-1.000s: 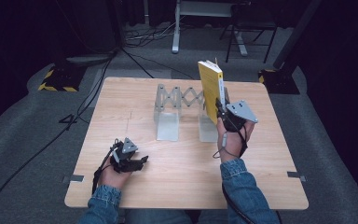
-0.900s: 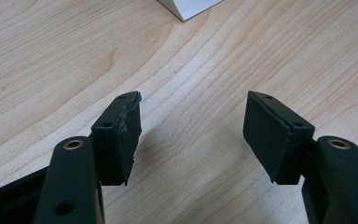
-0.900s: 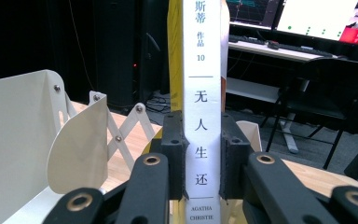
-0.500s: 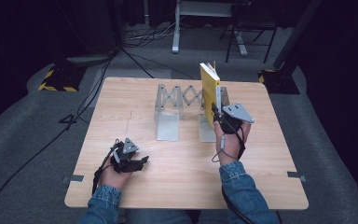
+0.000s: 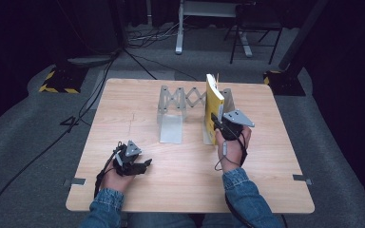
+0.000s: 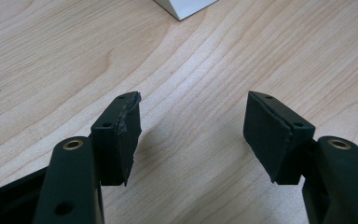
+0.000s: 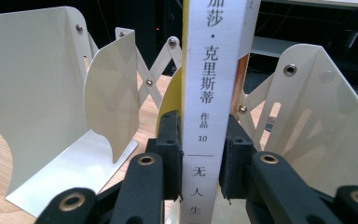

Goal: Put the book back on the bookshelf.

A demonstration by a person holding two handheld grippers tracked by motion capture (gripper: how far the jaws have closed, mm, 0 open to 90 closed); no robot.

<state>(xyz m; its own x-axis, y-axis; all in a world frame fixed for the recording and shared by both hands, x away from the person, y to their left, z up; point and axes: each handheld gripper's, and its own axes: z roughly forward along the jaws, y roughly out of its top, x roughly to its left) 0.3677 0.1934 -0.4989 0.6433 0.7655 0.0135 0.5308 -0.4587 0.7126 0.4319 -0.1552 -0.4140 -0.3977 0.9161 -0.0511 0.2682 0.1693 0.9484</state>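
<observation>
Right tool (image 7: 200, 158) clamped on book (image 7: 212, 84) spine, upright btwn rack (image 5: 171, 102) plates, far end of bench (image 5: 266, 190). Left tool (image 6: 191, 130) wide, empty, near edge. Lower straight, keep vertical, release once seated.

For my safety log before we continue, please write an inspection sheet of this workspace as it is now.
Surface: wooden table, bare around the things.
Job's things: yellow book held upright by its spine at the right end of the white folding rack.
Clutter: nothing seen.
Grippers: right gripper shut on the book; left gripper open, low over the table, holding nothing.
Cables: one trails from each gripper; black cables cross the floor behind the table.
Surroundings: grey carpet, dark room, metal stand legs behind.
</observation>
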